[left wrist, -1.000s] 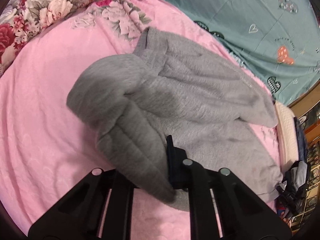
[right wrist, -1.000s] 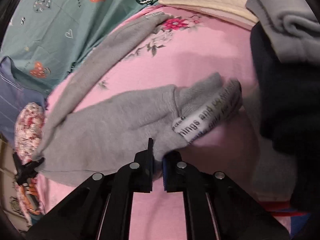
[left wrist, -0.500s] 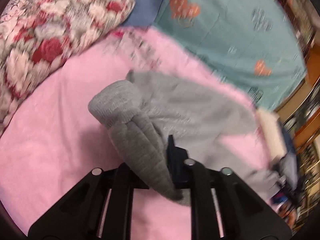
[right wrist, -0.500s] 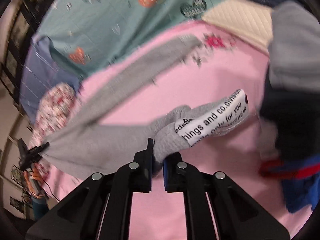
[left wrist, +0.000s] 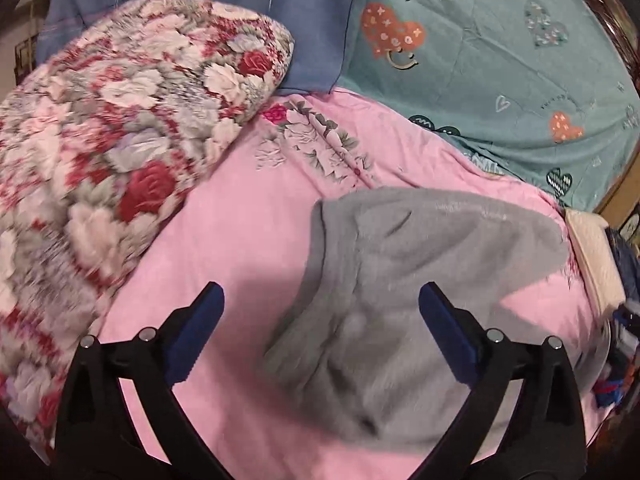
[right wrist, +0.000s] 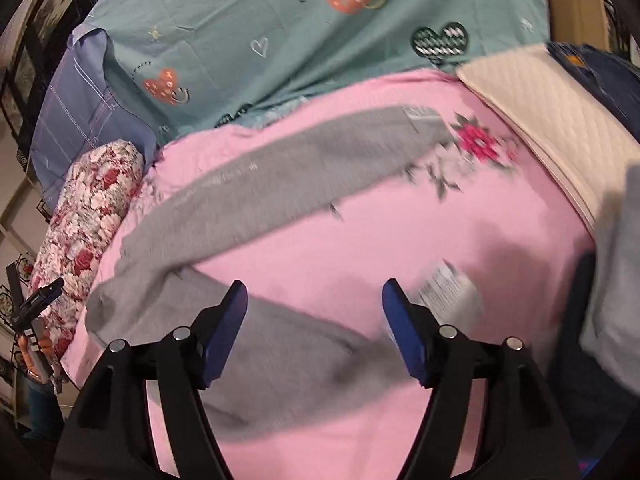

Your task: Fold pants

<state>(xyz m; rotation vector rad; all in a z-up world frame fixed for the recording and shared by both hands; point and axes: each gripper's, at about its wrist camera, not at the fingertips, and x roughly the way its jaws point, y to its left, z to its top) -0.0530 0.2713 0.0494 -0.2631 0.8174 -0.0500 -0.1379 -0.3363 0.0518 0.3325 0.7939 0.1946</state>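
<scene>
The grey pants [left wrist: 400, 280] lie on the pink sheet [left wrist: 240, 220]. In the left wrist view the waist end lies bunched under my left gripper [left wrist: 320, 304], which is open and empty above it. In the right wrist view the grey pants [right wrist: 280, 184] spread out with one leg running up to the right and the other passing under my right gripper [right wrist: 314, 300], which is open and empty. A white printed label [right wrist: 444, 292] on the near leg end lies just right of the right fingers.
A floral quilt roll [left wrist: 100, 140] lies left. A teal blanket [left wrist: 500, 60] and blue pillow [left wrist: 240, 8] lie at the back. A cream quilted pad [right wrist: 540, 112] and a pile of dark and grey clothes [right wrist: 608, 280] lie at the right.
Both grippers opened and let go of the pants, which dropped onto the sheet. Both grippers have pulled back and tilted up from the fabric.
</scene>
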